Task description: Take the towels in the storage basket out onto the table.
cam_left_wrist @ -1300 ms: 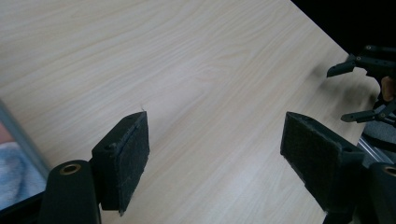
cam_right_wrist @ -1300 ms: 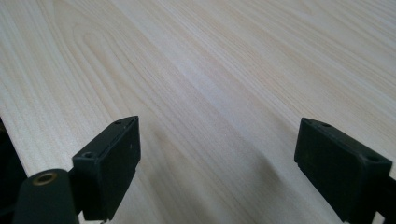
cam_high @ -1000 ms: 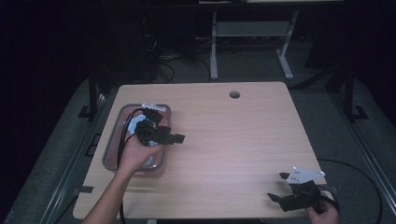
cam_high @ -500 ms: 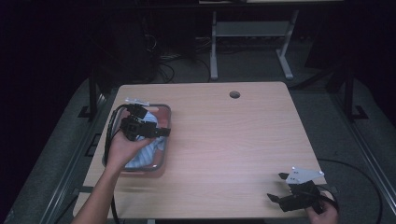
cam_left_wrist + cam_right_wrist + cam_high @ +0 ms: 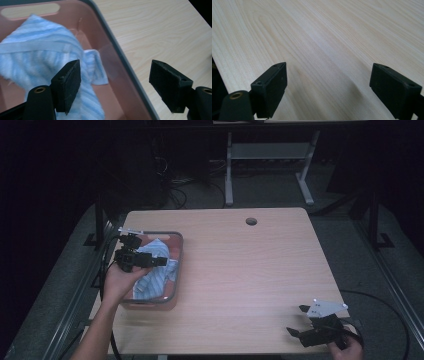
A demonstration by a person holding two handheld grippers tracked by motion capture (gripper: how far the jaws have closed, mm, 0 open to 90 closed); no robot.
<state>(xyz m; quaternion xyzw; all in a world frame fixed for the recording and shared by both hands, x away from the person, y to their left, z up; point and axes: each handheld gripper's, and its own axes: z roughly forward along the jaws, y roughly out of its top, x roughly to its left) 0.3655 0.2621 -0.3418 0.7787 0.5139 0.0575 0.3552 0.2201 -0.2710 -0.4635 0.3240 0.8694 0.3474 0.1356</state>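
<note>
The right gripper [image 5: 303,321] sits low at the near right corner of the table [image 5: 260,270], its jaws wide apart; farther off, the left gripper [image 5: 159,261] hangs over the pink tub [image 5: 176,270], jaws spread wide, holding nothing; a blue striped cloth [image 5: 37,57] lies inside the tub.

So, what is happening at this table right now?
A person holds a gripper in each hand at a wooden table. The left gripper hangs open over a pink bin at the table's left side, above a blue striped cloth lying in it; the cloth is not gripped. The right gripper is open too, low over bare wood near the front right corner, holding nothing.
</note>
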